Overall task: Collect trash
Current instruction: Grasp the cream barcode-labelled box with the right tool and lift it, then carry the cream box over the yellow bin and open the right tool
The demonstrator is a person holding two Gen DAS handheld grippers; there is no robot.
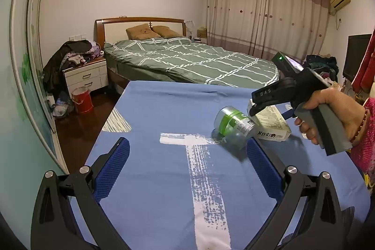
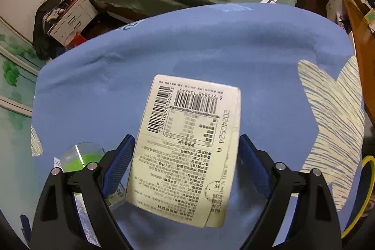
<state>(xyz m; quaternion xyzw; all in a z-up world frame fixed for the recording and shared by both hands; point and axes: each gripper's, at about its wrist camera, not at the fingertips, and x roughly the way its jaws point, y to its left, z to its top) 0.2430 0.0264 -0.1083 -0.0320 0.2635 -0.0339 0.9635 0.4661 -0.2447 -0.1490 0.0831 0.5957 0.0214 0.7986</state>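
Observation:
A cream carton printed with barcodes lies flat on the blue tablecloth. My right gripper points steeply down over it and is open wide, one blue pad on each long side of the carton, neither clearly pressing. In the left wrist view a hand holds that right gripper above the far end of the carton. A clear plastic cup with a green band lies on its side, touching the carton's left side; in the right wrist view the cup is partly hidden by a finger. My left gripper is open and holds nothing, just short of the cup.
Beyond the table's far edge stand a bed with a green checked cover, a cluttered white nightstand and a red bucket on the floor. A yellow-rimmed object sits off the table's right side, and wooden furniture stands further back.

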